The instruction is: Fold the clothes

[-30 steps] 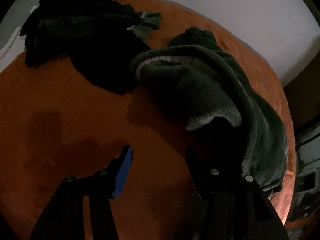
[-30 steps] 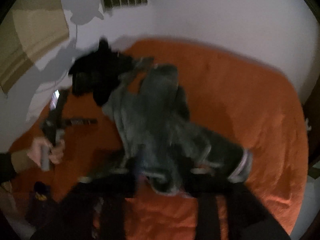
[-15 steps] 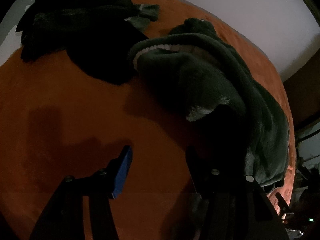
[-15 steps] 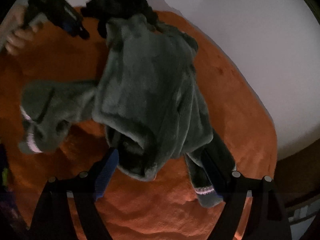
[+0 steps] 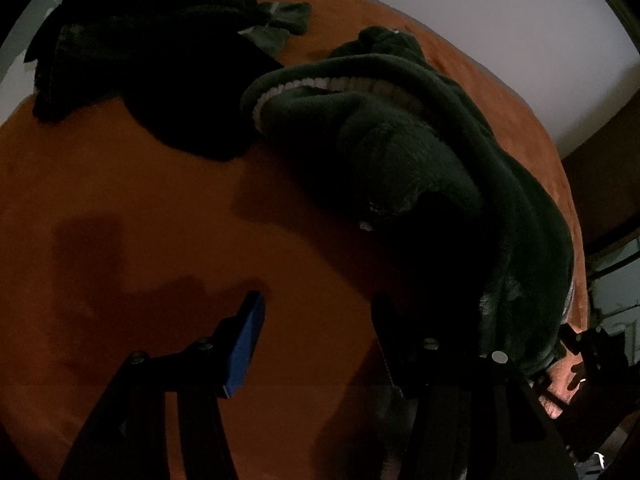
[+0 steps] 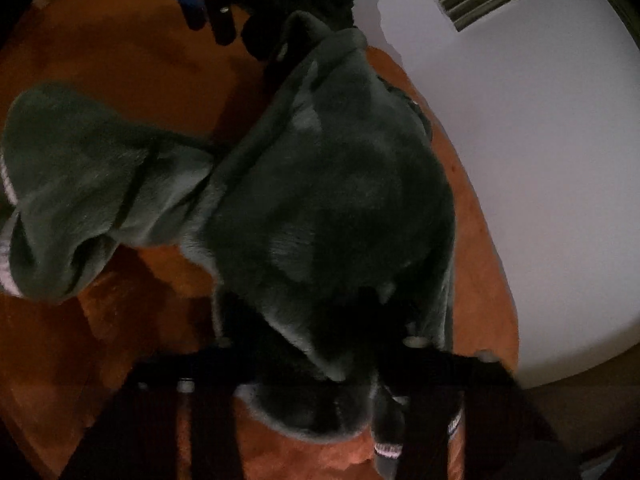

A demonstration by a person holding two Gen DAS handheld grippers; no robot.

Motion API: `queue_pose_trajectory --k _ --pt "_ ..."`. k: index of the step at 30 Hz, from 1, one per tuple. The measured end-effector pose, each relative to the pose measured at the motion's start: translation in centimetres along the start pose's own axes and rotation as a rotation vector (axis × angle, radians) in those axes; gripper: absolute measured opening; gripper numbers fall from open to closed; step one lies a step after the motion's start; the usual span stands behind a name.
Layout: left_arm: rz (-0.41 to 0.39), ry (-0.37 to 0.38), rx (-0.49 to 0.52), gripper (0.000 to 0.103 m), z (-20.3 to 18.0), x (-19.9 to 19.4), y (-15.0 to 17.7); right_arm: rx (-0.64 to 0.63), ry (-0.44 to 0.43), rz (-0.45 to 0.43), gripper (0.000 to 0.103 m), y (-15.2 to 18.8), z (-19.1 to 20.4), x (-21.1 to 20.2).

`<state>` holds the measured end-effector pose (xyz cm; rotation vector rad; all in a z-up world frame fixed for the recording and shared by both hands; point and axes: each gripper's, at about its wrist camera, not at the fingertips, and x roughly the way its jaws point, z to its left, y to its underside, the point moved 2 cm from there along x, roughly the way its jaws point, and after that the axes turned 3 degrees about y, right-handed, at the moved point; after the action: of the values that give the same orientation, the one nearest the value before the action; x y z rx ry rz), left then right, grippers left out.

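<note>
Under the right claw [image 6: 320,376], whose jaws have just been closing, bunches the green fleece garment [image 6: 328,200], seemingly pinched. Left claw [image 5: 316,340] hangs half-open, empty; folding is barely begun.

Right tool [image 6: 320,364]: fingertips buried under the fleece [image 6: 320,200], dim and blurred, so can't tell if the pads are pressing it. Jaws have just been closing, with fleece bunched between them. Fleece cuff cut off at the left edge of the right wrist view. Left tool [image 5: 316,336]: right finger lost in shadow, its pad unreadable. Black pile [image 5: 140,60] too dark to tell how many garments. Hand [image 5: 560,392] at the lower right mostly hidden behind the fleece hem.
</note>
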<state>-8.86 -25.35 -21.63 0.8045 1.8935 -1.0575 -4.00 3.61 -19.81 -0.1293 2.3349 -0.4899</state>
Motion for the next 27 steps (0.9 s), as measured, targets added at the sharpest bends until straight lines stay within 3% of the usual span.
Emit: queue_pose_trajectory --k 3,6,9,16,21,27 --pt "0.004 0.003 -0.005 0.057 0.3 -0.1 0.0 0.077 -0.009 -0.002 0.015 0.0 -2.0 -0.2" --pt "0.006 0.001 -0.006 0.057 0.6 -0.2 0.2 0.202 0.074 -0.017 0.015 0.1 -4.8 -2.0" --pt "0.018 -0.005 0.005 0.057 0.3 0.0 0.4 0.309 0.038 -0.089 0.009 0.4 -7.2 -4.9" --pt "-0.023 0.003 0.009 0.057 0.6 -1.5 -0.1 0.498 0.054 -0.208 0.006 -0.2 -13.1 -12.1" --pt "-0.043 0.041 -0.028 0.057 1.4 -2.5 -1.0 0.632 0.121 -0.298 0.006 -0.8 -20.5 -17.7" --pt "-0.015 0.071 0.060 0.058 0.1 -1.6 0.0 0.686 0.168 -0.375 0.006 -2.4 -24.2 -23.7"
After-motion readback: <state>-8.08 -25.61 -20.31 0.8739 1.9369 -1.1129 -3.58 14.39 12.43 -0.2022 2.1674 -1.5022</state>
